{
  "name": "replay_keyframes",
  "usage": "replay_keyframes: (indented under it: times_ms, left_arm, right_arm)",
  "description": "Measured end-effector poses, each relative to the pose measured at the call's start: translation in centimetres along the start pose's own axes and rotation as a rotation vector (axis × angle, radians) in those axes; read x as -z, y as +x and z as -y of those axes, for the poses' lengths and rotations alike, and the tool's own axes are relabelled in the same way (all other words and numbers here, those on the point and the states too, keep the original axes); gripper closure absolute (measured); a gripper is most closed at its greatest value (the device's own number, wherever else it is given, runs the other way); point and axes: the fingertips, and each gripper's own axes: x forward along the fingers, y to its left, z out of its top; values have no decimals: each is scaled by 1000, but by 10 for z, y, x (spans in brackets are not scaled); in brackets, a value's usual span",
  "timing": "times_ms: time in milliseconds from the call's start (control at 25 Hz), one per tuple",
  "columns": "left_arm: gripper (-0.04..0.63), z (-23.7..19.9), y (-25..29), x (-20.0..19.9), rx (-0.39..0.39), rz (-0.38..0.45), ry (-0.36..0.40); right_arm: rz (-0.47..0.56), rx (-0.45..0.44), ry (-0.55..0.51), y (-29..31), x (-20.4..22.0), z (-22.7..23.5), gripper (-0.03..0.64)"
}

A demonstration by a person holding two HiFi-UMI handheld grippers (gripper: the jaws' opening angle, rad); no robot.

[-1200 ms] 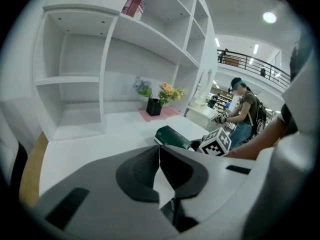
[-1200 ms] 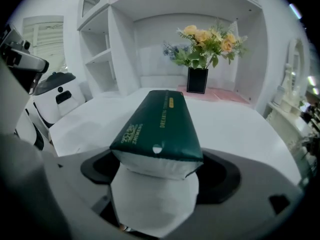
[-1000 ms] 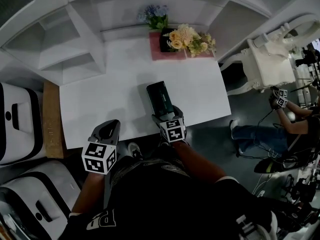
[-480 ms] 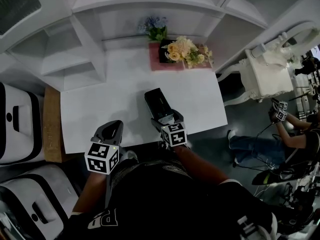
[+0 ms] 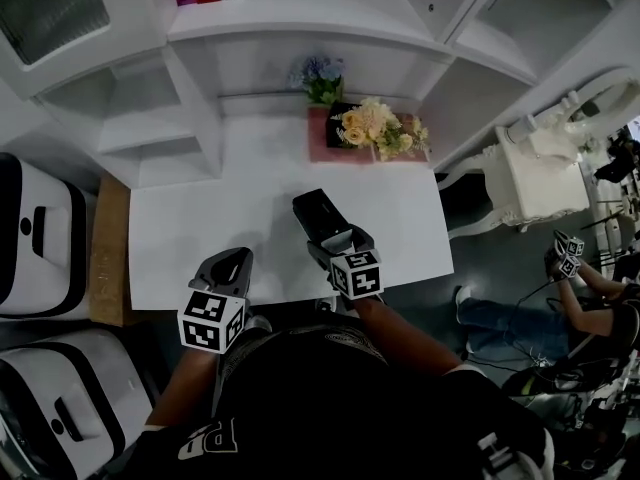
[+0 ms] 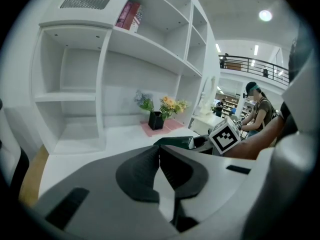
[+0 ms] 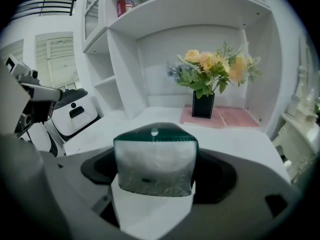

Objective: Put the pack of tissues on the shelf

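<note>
Dark-green pack of tissues (image 5: pixel 318 213) at the tabletop's (image 5: pixel 200 218) front, clamped in my right tool (image 5: pixel 335 240). Left gripper view: left tool (image 6: pixel 159 156) closed, empty. Right gripper view: pack fills the jaws; grasp looks done. Next I'd raise it to the shelf (image 7: pixel 190 6).

The pack of tissues (image 7: pixel 155 156) is wrapped in thin plastic film. The film is dark green and glossy on top, and clear and a little crinkled at its near end, where white paper shows through. The left gripper (image 6: pixel 159 151) and the right gripper (image 5: pixel 333 236) have smooth, matt grey plastic bodies with duller black pads (image 6: pixel 135 176). The table (image 5: pixel 200 228) and the shelf (image 5: pixel 290 23) share a smooth white painted finish with a faint sheen. A board (image 5: pixel 108 253) along the table's left edge looks like bare light wood. The far vase (image 7: pixel 203 105) is black and glossy, and the pink mat (image 7: pixel 235 116) under it is matt. The machines (image 5: pixel 35 238) at the left have shiny white plastic shells.
</note>
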Motion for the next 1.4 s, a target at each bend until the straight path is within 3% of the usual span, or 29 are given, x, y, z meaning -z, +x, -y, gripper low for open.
replay_keyframes:
  times_ms: [600,1400]
  left_arm:
    - [580,6,-2,-55,6,117,-4]
    - [580,20,-24,-120,26,251,57]
  right_arm:
    - [217,-81,30,-63,-92,-13,176]
    - [517,-114,-35,-153,-198,-23,179]
